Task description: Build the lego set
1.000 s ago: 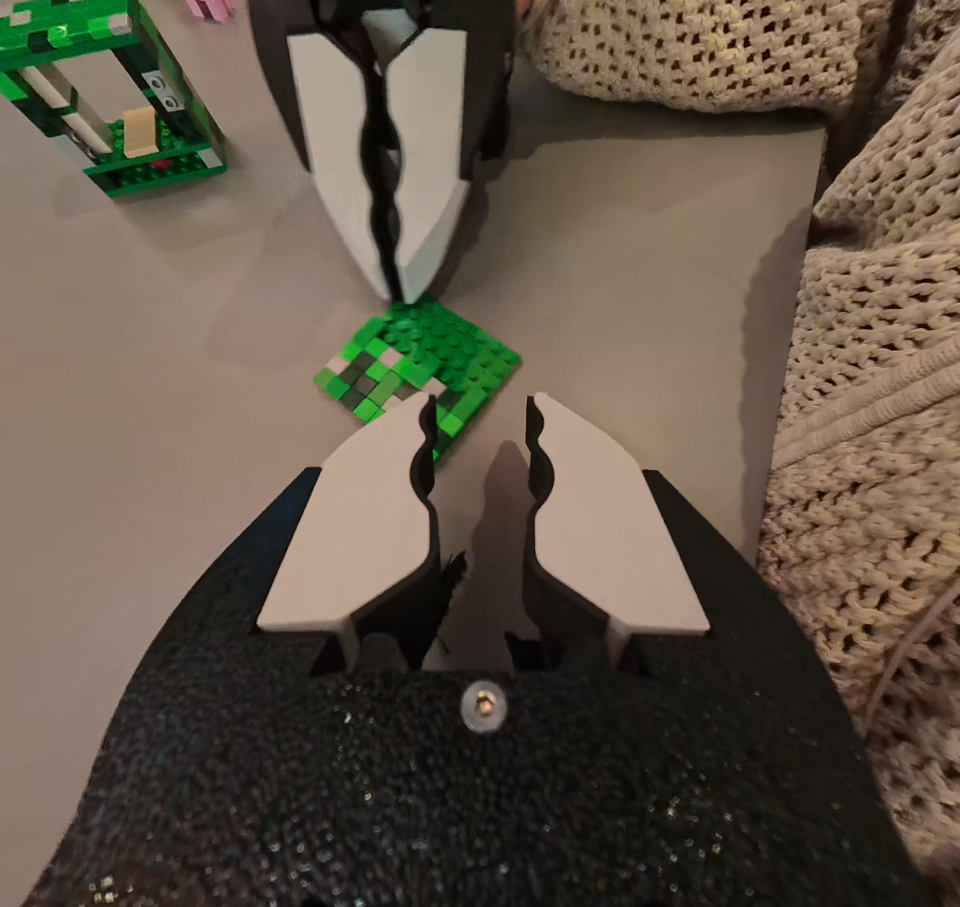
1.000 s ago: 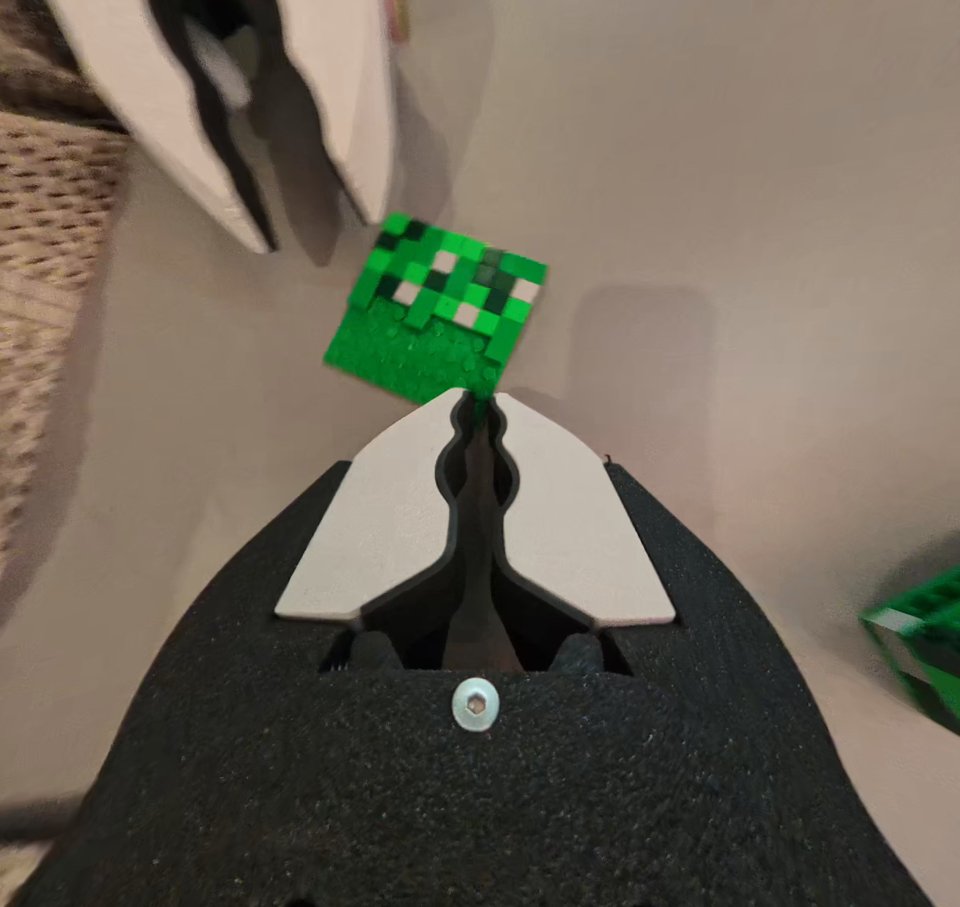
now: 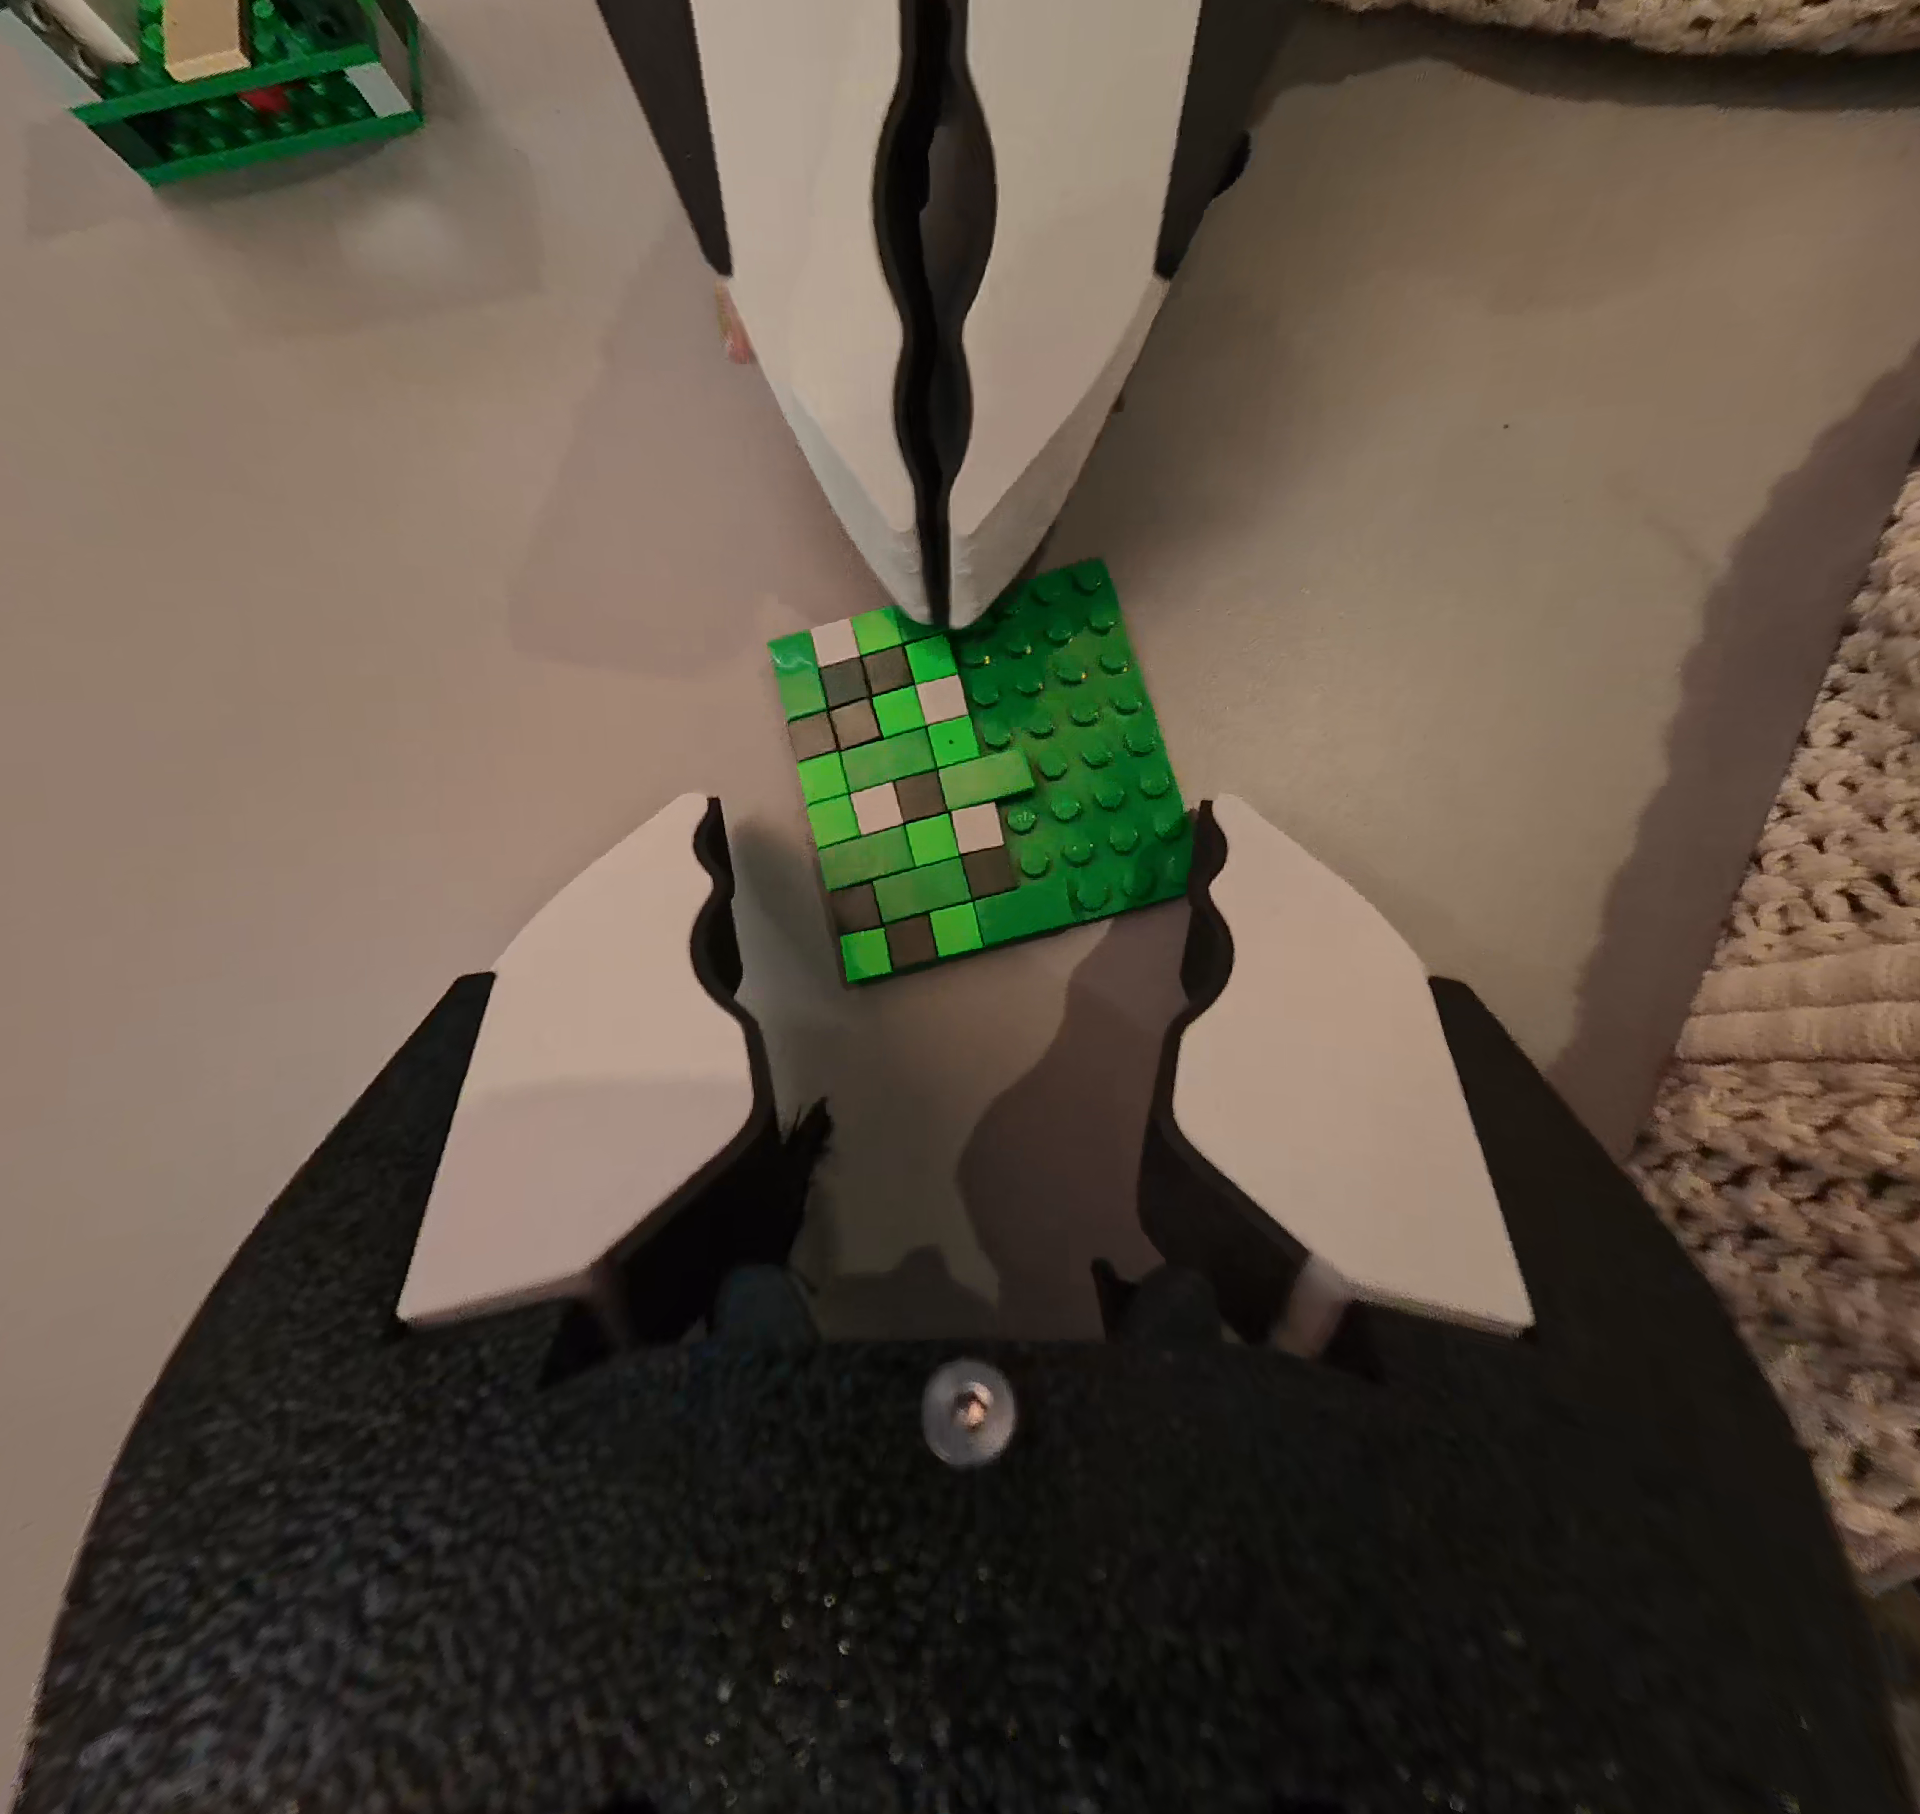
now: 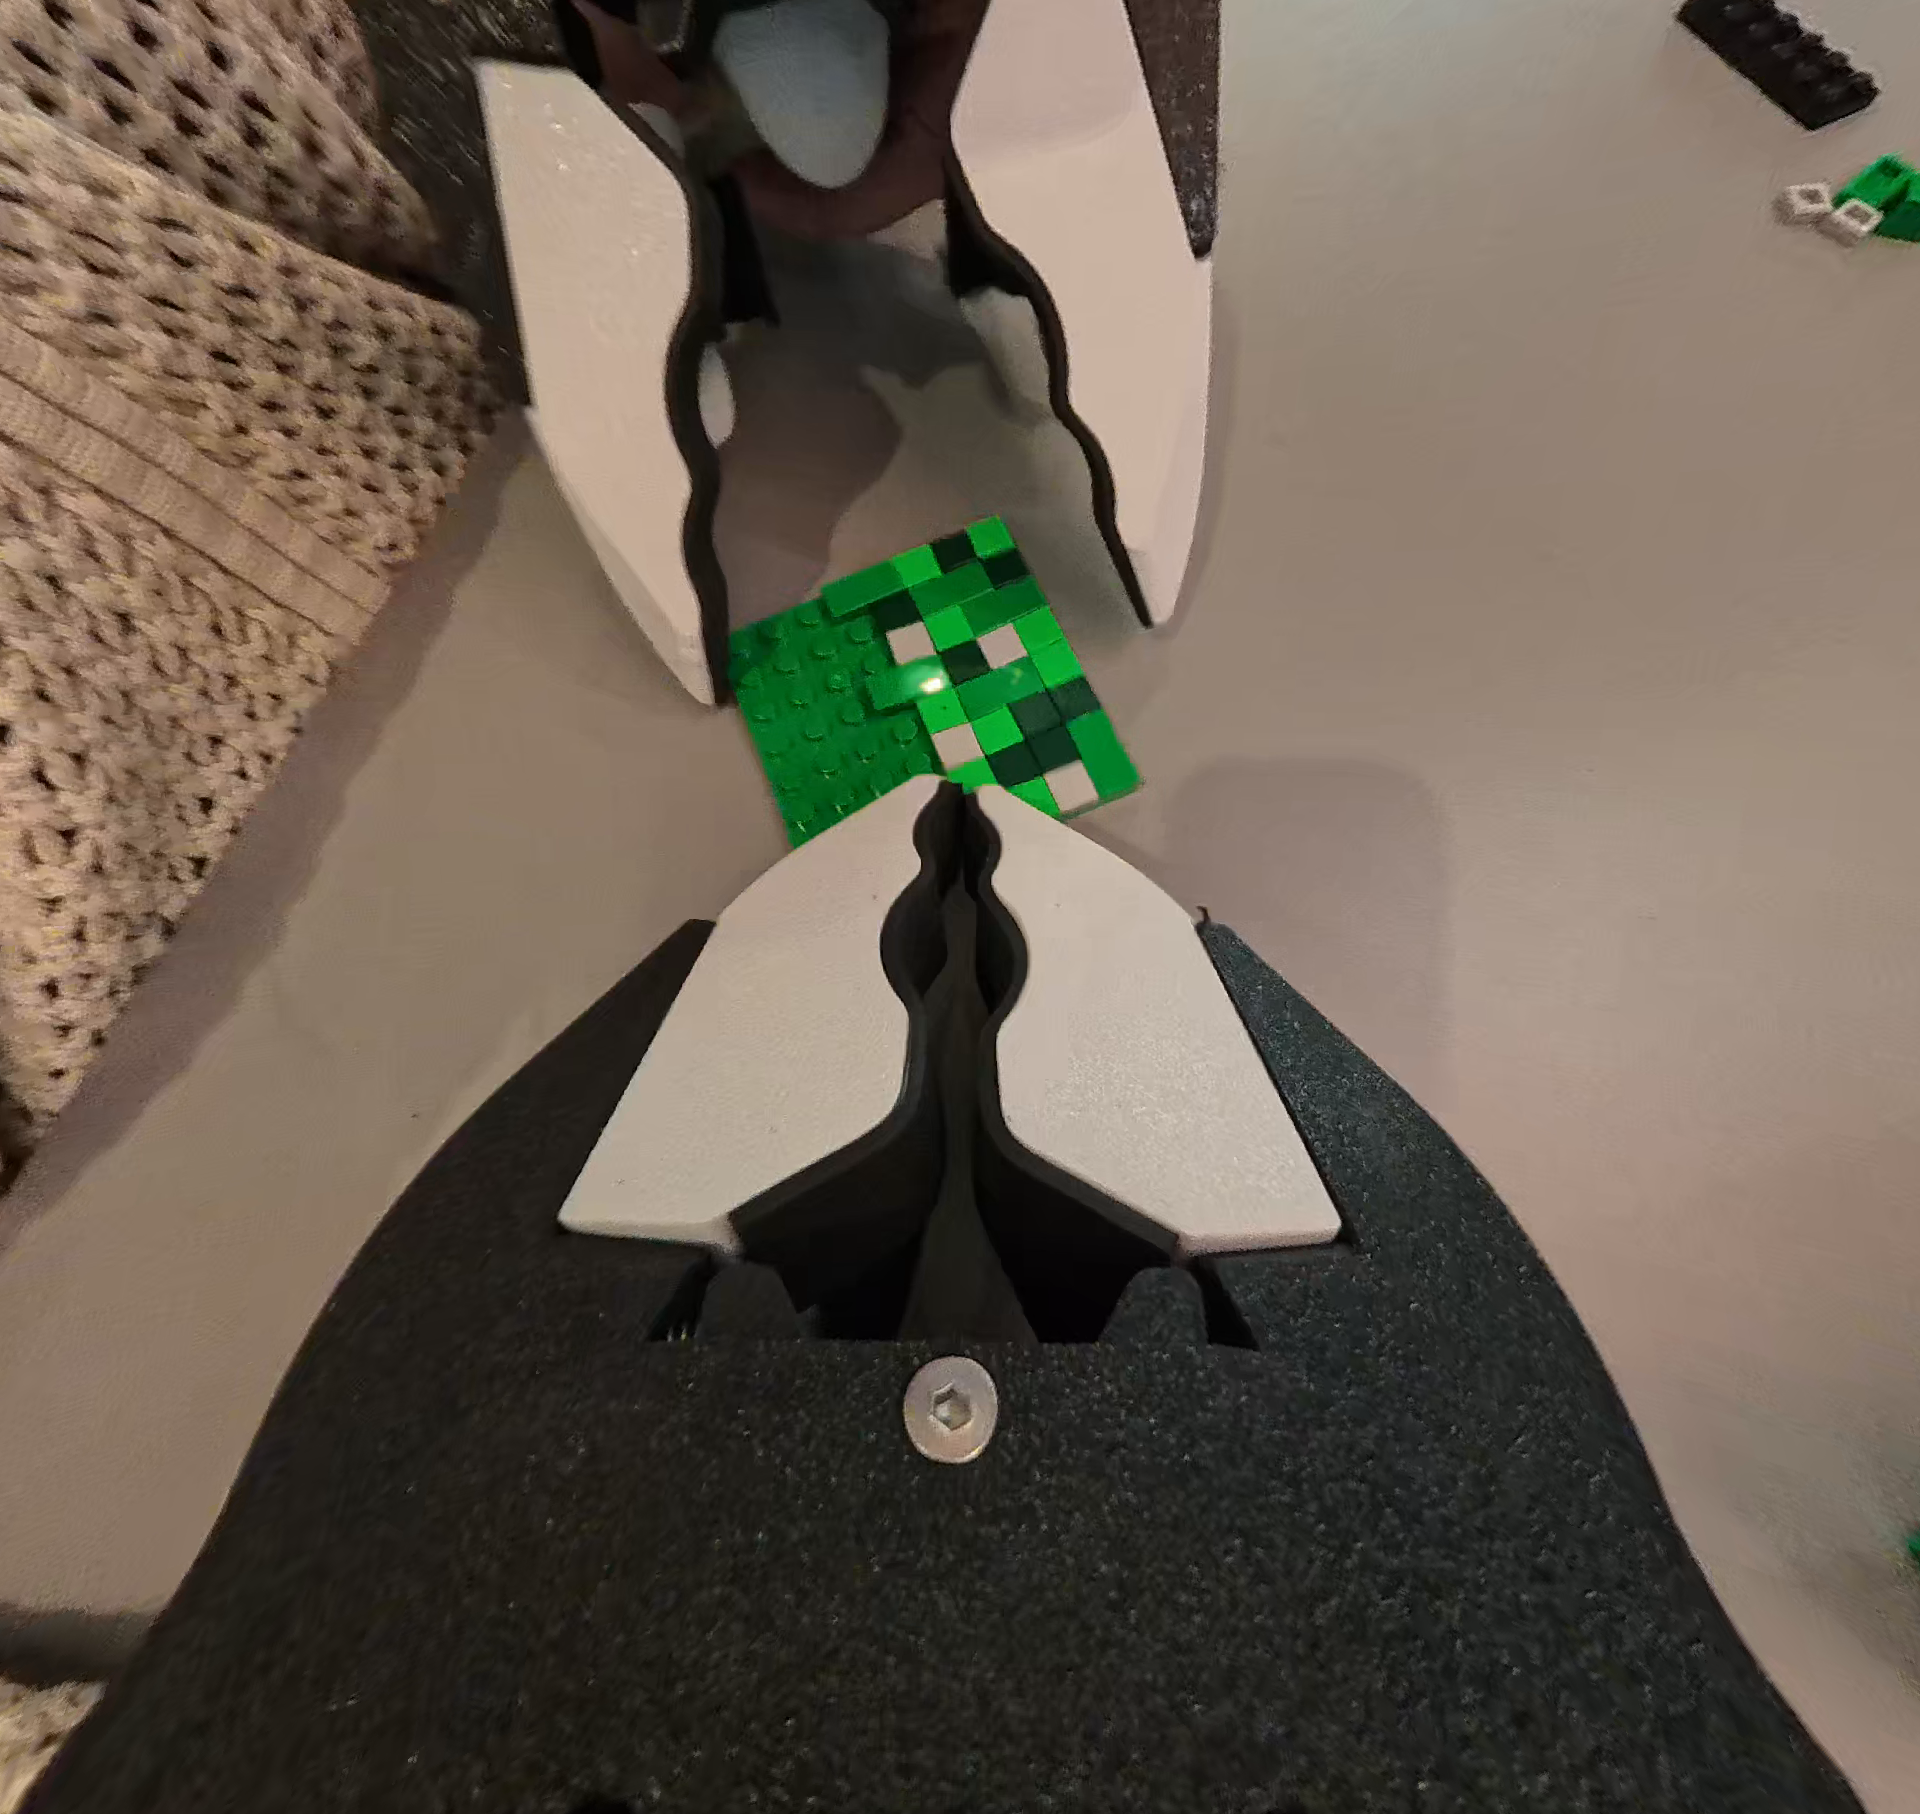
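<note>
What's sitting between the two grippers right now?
Only the green plate, flat on the table. In the left wrist view it lies between the open left gripper and the shut right gripper, whose tips meet its far edge.

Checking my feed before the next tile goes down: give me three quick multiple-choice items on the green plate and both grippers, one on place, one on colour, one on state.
1. Where do the right gripper's tips sit?
A. at an edge of the green plate
B. over the green frame build
C. on the knitted sleeve

2. The plate's tiled half shows which colours?
A. red and yellow
B. greens, dark grey, white
C. blue only

3. How is the left gripper?
A. shut on a tile
B. open, empty
C. out of view

Answers: 1 A, closed tips meet the plate's far edge in the left wrist view. 2 B, checkered tiles show those shades. 3 B, its fingers stand apart on either side of the plate.
</note>
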Available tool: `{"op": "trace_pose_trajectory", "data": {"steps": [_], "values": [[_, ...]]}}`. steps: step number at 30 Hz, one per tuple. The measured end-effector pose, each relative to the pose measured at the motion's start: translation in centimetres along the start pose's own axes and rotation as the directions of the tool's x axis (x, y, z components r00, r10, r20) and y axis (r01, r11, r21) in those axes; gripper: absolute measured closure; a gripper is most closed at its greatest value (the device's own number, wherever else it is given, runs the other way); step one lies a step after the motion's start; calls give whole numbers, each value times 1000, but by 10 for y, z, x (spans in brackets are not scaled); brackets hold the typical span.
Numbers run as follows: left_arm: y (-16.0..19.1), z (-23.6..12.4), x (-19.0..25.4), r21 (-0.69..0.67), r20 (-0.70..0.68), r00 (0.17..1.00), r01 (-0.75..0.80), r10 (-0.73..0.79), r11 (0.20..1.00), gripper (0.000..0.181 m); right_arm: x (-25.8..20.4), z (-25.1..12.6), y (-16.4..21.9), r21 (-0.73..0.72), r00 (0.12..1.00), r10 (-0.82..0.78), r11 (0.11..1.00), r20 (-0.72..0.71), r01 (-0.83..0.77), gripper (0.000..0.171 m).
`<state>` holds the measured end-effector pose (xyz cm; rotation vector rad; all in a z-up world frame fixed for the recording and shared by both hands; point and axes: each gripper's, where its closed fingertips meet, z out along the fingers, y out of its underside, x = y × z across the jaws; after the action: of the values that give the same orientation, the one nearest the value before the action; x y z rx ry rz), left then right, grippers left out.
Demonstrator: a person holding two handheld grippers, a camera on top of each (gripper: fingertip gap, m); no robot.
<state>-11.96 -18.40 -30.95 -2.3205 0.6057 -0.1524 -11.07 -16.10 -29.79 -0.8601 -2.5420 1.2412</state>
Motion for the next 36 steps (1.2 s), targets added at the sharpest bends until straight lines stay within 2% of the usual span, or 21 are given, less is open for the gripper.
{"op": "trace_pose_trajectory", "data": {"steps": [3,5,6,9,11,12,14,16,20,21,23,25,30,34,36], "values": [[2,-3,-10,-15,19,999,-36,36,999,97,0,-9,-13,102,1000,10,995,13,-11,171],[2,-4,-24,-25,60,997,-46,47,999,98,5,-13,-17,128,1000,-11,992,-25,14,164],[3,-5,-33,-35,82,996,-35,38,999,99,8,-14,-18,135,998,-27,990,-56,34,155],[2,-9,-49,-27,135,990,-35,39,999,99,22,-11,-8,71,985,-49,996,-168,62,101],[-7,-15,-56,68,131,991,-31,21,997,100,25,-6,2,1,980,-58,998,-190,59,78],[-15,-20,-62,152,134,991,-15,-5,988,100,25,-5,4,-16,981,-60,998,-186,58,74],[-36,-37,-85,349,181,979,27,-96,937,99,27,-2,3,-25,981,-61,998,-183,58,74],[-54,-58,-112,526,228,951,63,-211,848,98,28,0,2,-28,982,-57,998,-181,53,77],[-69,-86,-153,703,279,889,68,-363,708,92,31,2,-1,-15,980,-40,999,-197,37,94],[-67,-89,-165,715,325,858,52,-397,698,89,32,3,-2,-8,977,-35,999,-209,34,103],[-60,-93,-183,718,433,785,-3,-443,696,78,32,5,-5,0,975,-26,1000,-222,27,103],[-56,-91,-182,719,477,763,-53,-437,693,77,30,8,-4,-30,973,-37,999,-228,31,102],[-62,-78,-160,687,475,820,-117,-321,717,78,28,10,-2,-68,976,-41,997,-215,27,106],[-65,-78,-153,701,438,851,-122,-290,703,82,34,8,1,-82,972,-37,996,-231,19,109],[-62,-80,-157,696,455,837,-120,-305,708,89,39,5,2,-88,967,-27,996,-252,5,113]]}}
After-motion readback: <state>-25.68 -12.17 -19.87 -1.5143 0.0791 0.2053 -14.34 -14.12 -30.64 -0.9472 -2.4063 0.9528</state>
